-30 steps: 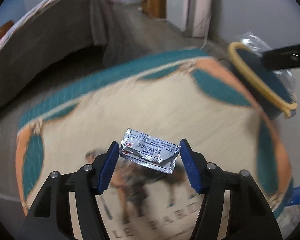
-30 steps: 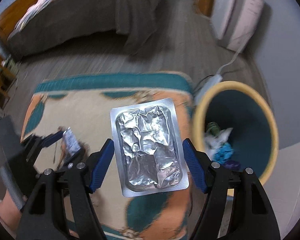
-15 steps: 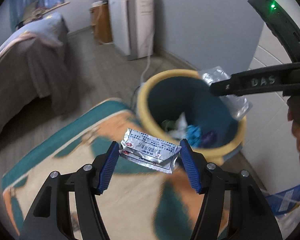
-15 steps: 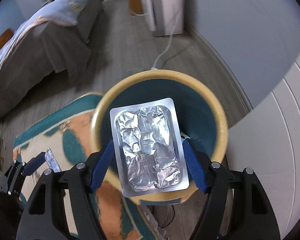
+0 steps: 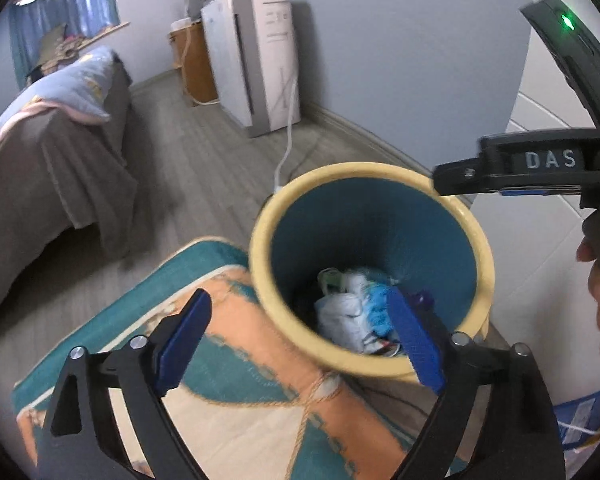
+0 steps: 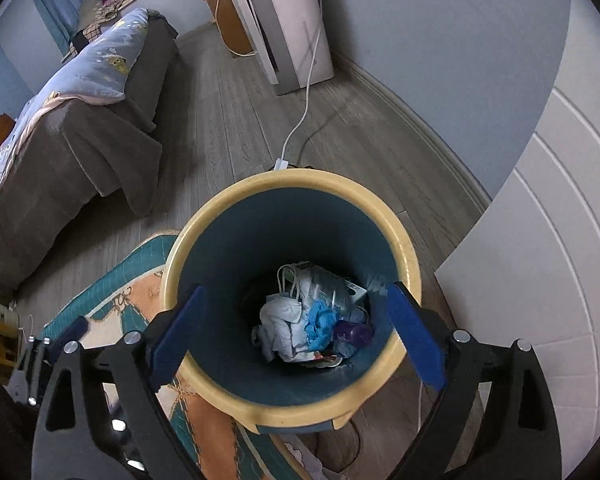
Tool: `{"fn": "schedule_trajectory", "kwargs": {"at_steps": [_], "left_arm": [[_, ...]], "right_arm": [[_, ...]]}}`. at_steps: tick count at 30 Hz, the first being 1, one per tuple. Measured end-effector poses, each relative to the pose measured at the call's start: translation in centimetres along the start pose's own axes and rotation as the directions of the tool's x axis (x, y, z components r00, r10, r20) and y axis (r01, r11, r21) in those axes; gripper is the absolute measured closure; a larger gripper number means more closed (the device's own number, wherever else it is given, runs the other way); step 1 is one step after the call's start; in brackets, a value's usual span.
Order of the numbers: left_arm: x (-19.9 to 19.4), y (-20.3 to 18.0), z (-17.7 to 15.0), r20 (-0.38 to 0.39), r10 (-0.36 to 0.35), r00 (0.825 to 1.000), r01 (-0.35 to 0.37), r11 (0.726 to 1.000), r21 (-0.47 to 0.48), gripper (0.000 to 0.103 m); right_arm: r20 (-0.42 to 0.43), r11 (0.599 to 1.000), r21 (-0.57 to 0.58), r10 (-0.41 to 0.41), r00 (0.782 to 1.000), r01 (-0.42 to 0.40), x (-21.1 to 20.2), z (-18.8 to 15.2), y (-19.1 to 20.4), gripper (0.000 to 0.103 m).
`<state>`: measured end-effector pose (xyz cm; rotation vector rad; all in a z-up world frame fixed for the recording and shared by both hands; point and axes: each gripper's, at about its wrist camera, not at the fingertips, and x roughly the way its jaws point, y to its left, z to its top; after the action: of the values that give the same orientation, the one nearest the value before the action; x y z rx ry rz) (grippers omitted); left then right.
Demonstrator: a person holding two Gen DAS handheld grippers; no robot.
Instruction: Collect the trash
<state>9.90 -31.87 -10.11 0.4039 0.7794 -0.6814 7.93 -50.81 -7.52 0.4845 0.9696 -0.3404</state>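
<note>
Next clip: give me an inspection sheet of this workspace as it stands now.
Surface: grey wood floor, patterned rug beside the bin.
Job's things: yellow-rimmed trash bin upright, trash heap at its bottom.
Clutter: blue-white package on the floor at the right edge.
Grippers: left claw and right claw have just been opening, both open, nothing between the jaws, over the bin.
Cables: white cable from the white appliance toward the bin.
Surroundings: bed, white panelled door.
</note>
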Motion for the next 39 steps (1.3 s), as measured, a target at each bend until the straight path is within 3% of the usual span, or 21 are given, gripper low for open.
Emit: {"fn": "schedule_trajectory", "kwargs": {"at_steps": [7, 13, 19, 27, 31, 39], "left_arm": [[-5.8, 2.1, 0.3, 0.010, 0.009, 1.000, -0.009, 0.997, -0.076, 0.006], [-10.1, 2.2, -0.1, 0.012, 0.074, 0.997, -0.072, 0.994, -0.079, 0.005], [-13.3, 2.3, -1.2, 0.017, 0.041, 0.999, -0.039, 0.990, -0.132, 0.005], [-14.3, 2.4, -2.3, 0.043, 0.063, 0.997, -0.055, 0.987, -0.154, 0.005], [-13.3, 2.6, -2.6, 0.023, 0.067, 0.997, -0.063, 0.987, -0.146, 0.005], [-13.0, 2.8, -2.6, 0.019, 0.080, 0.997, -0.077, 0.988, -0.134, 0.005]], "right_arm": [[0.025, 0.999, -0.048, -0.018, 1.000, 0.019, -3.4, -1.5, 1.0, 0.006], [0.037, 0.989, -0.121, -0.082, 0.996, 0.086, -6.2, -4.3, 2.1, 0.006], [0.042, 0.985, -0.134, -0.105, 0.994, 0.109, -8.5, -7.0, 1.7, 0.006], [0.099, 0.986, -0.090, -0.133, 0.986, 0.142, -11.2, -8.2, 0.5, 0.006], [0.084, 0.988, -0.070, -0.133, 0.988, 0.139, -10.9, -8.2, 0.1, 0.006], [0.109, 0.970, -0.138, -0.185, 0.977, 0.199, -10.4, -8.4, 1.2, 0.006]]}}
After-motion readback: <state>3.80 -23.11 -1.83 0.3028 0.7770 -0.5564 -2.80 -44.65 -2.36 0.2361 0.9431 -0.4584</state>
